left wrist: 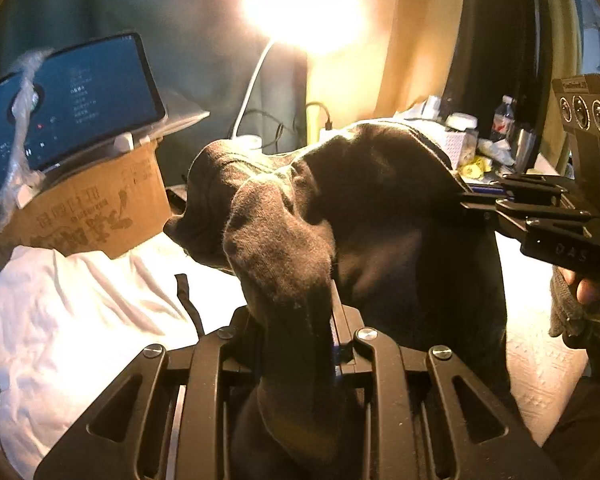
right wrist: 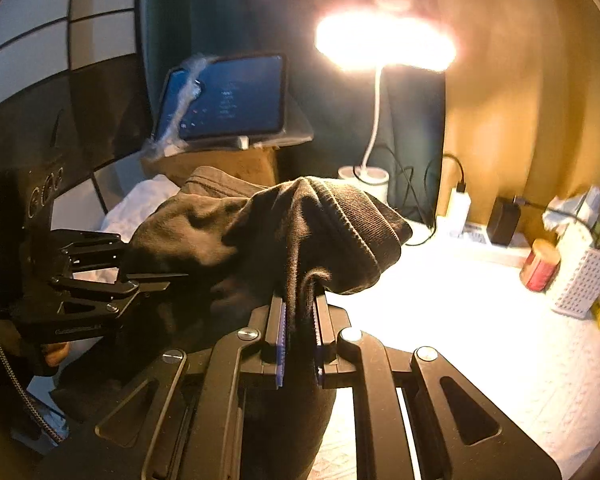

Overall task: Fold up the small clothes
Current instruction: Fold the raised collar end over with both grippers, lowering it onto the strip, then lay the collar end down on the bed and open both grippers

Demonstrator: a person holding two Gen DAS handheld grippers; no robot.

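Observation:
A dark brown garment (left wrist: 364, 208) hangs in the air between both grippers, above the white table. My left gripper (left wrist: 300, 320) is shut on one bunched edge of it, close to the camera. My right gripper (left wrist: 466, 196) comes in from the right and is shut on the garment's other edge. In the right wrist view the right gripper (right wrist: 300, 304) pinches a ribbed hem of the garment (right wrist: 260, 232), and the left gripper (right wrist: 156, 280) holds it from the left side. The cloth sags between the two grips and hides the table under it.
A white cloth (left wrist: 92, 304) lies at the left under a cardboard box (left wrist: 84, 216) with a tablet (left wrist: 72, 104) on top. A lit desk lamp (right wrist: 384, 44) stands at the back with cables. A red can (right wrist: 540, 266), white basket (right wrist: 584, 280) and bottles crowd the right edge.

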